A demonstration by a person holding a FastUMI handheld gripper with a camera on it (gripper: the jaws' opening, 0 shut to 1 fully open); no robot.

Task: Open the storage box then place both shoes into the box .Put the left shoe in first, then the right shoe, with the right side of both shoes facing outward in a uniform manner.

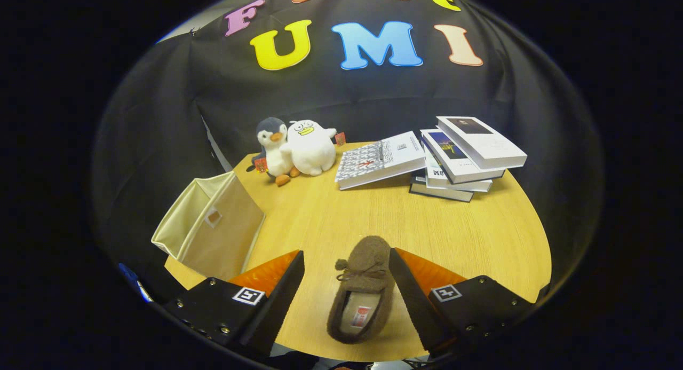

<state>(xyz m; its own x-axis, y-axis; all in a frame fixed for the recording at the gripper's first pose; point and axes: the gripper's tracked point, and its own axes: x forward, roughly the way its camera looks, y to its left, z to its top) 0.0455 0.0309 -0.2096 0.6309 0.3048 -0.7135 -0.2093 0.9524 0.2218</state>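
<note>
A brown fuzzy slipper shoe (363, 290) with a small pompom and lace bow lies on the round wooden table (453, 236), toe pointing away from me. It rests between the two fingers of my gripper (347, 260), closer to the right finger, which is at or near its side; the left finger stands well apart from it. The gripper is open. A beige fabric storage box (213, 228) stands open-topped at the table's left edge, ahead and left of the left finger.
Two plush penguins (293, 148) sit at the far left of the table. A slanted book (379, 159) and a stack of books (464, 156) lie at the far right. Bare tabletop stretches between the shoe and these.
</note>
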